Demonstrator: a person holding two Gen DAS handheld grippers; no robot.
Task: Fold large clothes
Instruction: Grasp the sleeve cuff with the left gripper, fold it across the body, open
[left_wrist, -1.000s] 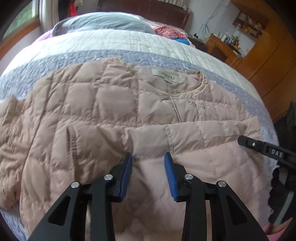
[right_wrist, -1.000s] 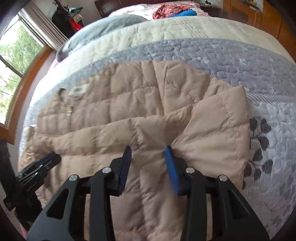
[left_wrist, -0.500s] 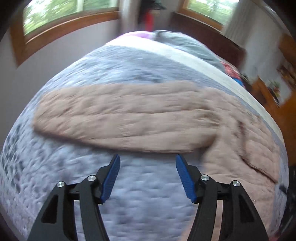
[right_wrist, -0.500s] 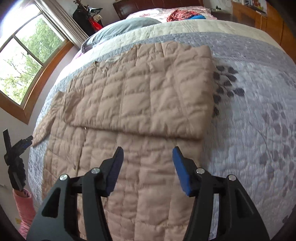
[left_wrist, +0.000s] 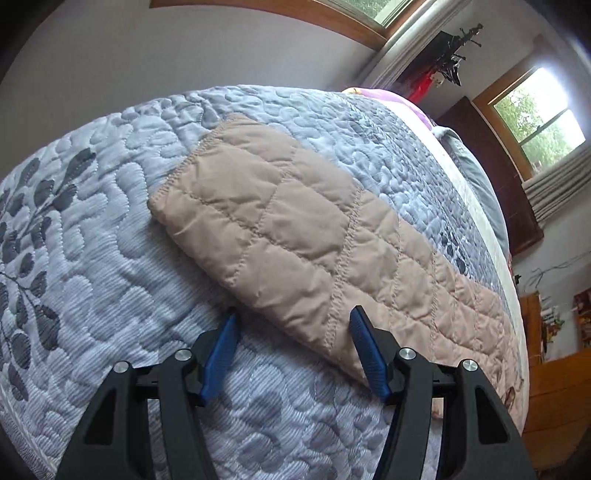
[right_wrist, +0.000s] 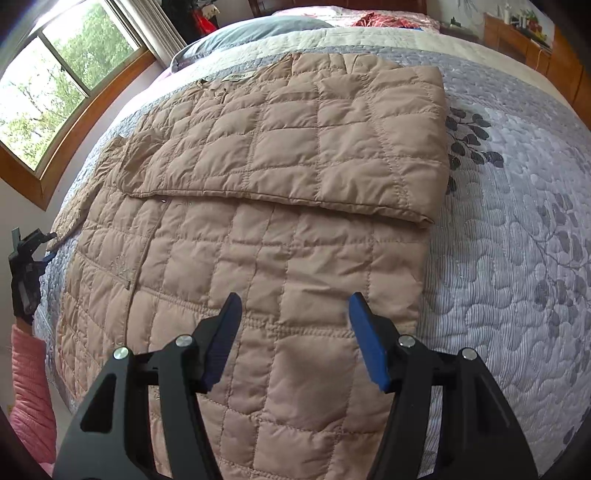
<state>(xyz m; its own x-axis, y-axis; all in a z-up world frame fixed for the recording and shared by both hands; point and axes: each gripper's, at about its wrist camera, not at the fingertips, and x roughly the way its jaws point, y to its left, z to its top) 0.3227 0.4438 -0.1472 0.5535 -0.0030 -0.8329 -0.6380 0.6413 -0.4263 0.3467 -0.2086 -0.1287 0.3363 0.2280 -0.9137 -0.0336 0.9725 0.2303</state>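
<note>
Soft daylight from the windows (right_wrist: 55, 96), glare at one pane, sharp focus, fisheye bending, dark corners

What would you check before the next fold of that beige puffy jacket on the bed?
1. Right sleeve folded flat across jacket: ok.
2. Left sleeve lying straight on quilt, not yet folded: ok.
3. Left gripper open, empty, at sleeve's edge: ok.
4. Right gripper open, nothing pinched: ok.
5. Sleeve cuff free of snags: ok.
6. Jacket's lower hem flat: cannot tell.
</note>
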